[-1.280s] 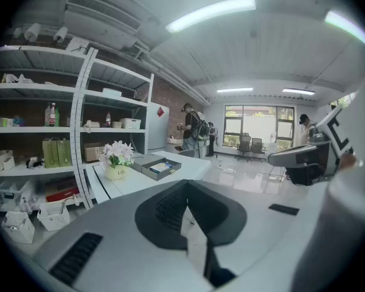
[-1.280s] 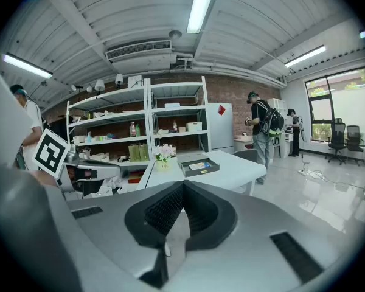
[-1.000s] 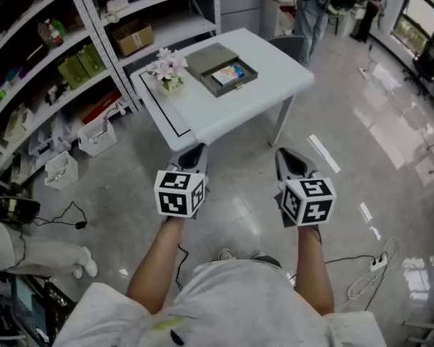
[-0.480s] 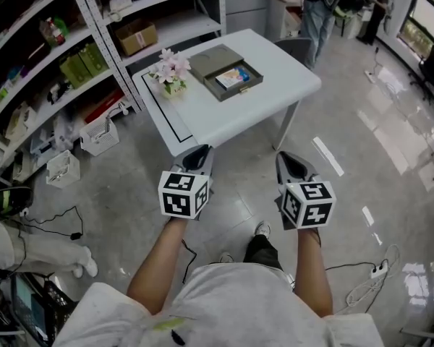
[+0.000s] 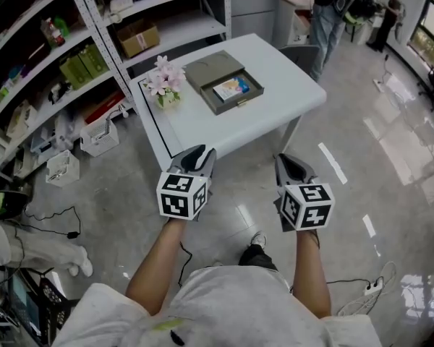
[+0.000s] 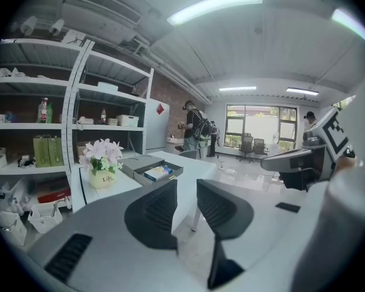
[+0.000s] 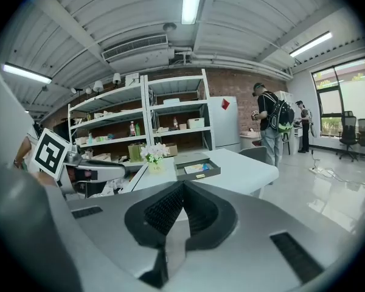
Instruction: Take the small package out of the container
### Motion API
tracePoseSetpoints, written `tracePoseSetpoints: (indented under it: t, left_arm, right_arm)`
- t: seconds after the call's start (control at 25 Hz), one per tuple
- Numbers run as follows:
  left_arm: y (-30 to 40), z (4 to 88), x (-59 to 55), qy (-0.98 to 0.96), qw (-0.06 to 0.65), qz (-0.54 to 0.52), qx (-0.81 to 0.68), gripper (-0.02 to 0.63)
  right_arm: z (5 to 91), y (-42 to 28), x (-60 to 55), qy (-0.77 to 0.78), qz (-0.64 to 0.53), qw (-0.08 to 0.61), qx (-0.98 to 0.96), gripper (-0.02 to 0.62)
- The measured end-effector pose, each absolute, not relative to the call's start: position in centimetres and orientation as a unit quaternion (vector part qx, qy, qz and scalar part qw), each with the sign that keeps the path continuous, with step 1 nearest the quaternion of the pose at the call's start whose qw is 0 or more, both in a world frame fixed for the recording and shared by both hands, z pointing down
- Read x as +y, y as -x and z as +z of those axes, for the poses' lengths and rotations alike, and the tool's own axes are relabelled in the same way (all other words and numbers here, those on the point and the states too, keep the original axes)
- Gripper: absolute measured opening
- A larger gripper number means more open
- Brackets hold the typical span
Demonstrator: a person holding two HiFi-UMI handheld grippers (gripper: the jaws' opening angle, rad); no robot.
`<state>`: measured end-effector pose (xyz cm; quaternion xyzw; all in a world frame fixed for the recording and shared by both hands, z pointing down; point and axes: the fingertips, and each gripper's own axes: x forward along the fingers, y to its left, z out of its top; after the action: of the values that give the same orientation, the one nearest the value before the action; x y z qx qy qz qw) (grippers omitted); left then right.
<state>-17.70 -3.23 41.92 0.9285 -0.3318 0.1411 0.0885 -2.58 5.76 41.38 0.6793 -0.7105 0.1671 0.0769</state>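
Note:
An open grey box [image 5: 224,82] lies on the white table [image 5: 275,110], with a small blue and orange package [image 5: 231,88] inside its tray. The same box [image 6: 151,168] [image 7: 196,168] shows in both gripper views. My left gripper [image 5: 196,157] hangs in the air short of the table's near edge; its jaws are opening, a narrow gap between them and nothing in it. My right gripper [image 5: 290,165] is level with it to the right, jaws shut and empty. Both are well short of the box.
A pot of pink flowers [image 5: 163,85] stands on the table left of the box. Metal shelving [image 5: 72,56] with boxes and baskets runs along the left. People [image 5: 333,9] stand at the back right. Cables [image 5: 362,284] lie on the grey floor.
I have stepped closer: the table has come nearer to the grippers in the head view. The left gripper's jaws have parted slightly. Both grippers stay side by side.

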Motion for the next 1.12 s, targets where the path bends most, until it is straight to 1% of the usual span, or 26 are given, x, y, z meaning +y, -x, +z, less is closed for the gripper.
tracePoseSetpoints:
  t: [0.36, 0.76, 0.84, 1.12]
  left_arm:
    - [12.3, 42.6, -8.0, -0.921, 0.100, 0.149, -0.346, 0.156]
    - [7.4, 43.1, -10.9, -0.909, 0.102, 0.154, -0.373, 0.220]
    - [6.7, 43.2, -11.4, -0.907, 0.099, 0.161, -0.376, 0.242]
    - [5.6, 43.0, -13.2, -0.899, 0.098, 0.164, -0.393, 0.282]
  right_arm:
    - [41.7, -2.9, 0.3, -0.661, 0.174, 0.080, -0.725, 0.006]
    - [42.4, -8.0, -3.1, -0.632, 0.176, 0.081, -0.750, 0.006]
    - [42.3, -8.8, -3.7, -0.626, 0.173, 0.079, -0.756, 0.006]
    - [41.8, -10.1, -5.8, -0.605, 0.166, 0.071, -0.775, 0.006]
